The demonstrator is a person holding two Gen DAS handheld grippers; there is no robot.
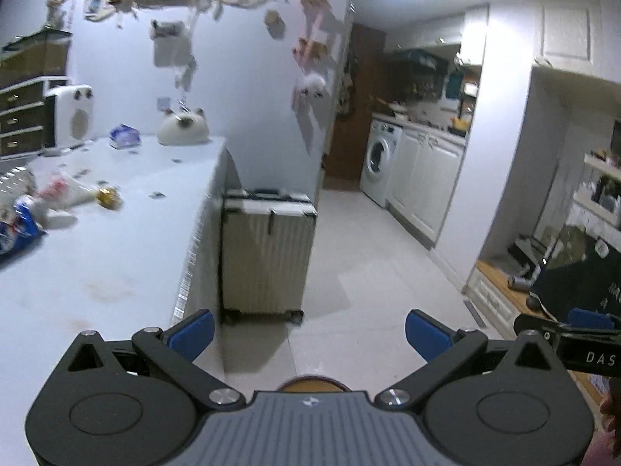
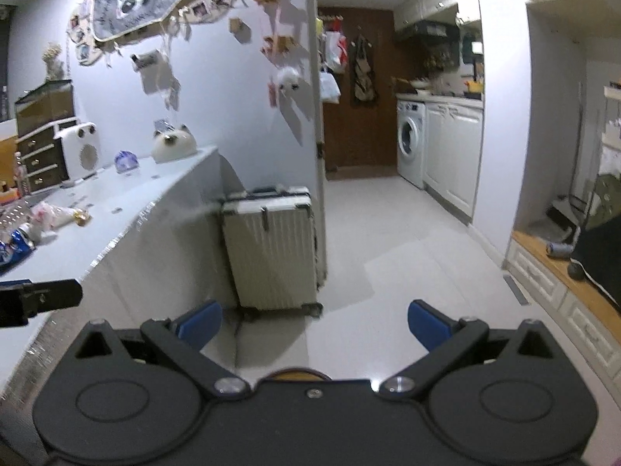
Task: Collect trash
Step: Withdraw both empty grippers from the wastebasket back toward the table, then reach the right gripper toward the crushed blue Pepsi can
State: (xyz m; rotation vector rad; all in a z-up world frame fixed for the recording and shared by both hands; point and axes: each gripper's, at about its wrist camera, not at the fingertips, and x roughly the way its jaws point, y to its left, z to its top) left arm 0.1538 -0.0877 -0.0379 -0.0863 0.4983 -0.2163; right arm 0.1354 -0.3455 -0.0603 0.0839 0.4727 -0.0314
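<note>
Trash lies at the left end of the white table [image 1: 128, 233]: a blue snack bag [image 1: 17, 229], a crumpled clear wrapper with pink print [image 1: 64, 190] and a small gold foil ball [image 1: 108, 196]. The same pile shows in the right wrist view: blue bag [image 2: 15, 246], wrapper [image 2: 50, 213], gold ball [image 2: 81, 217]. My left gripper [image 1: 309, 334] is open and empty, held over the floor beside the table's corner. My right gripper [image 2: 314, 324] is open and empty, to the right of the left one, above the floor.
A cream ribbed suitcase [image 1: 268, 252] stands against the table's end. On the table's far side stand a white heater [image 1: 71, 114], a cat-shaped object [image 1: 182, 128] and a tissue pack [image 1: 124, 136]. A washing machine [image 1: 378, 159] and white cabinets [image 1: 427, 182] line the right.
</note>
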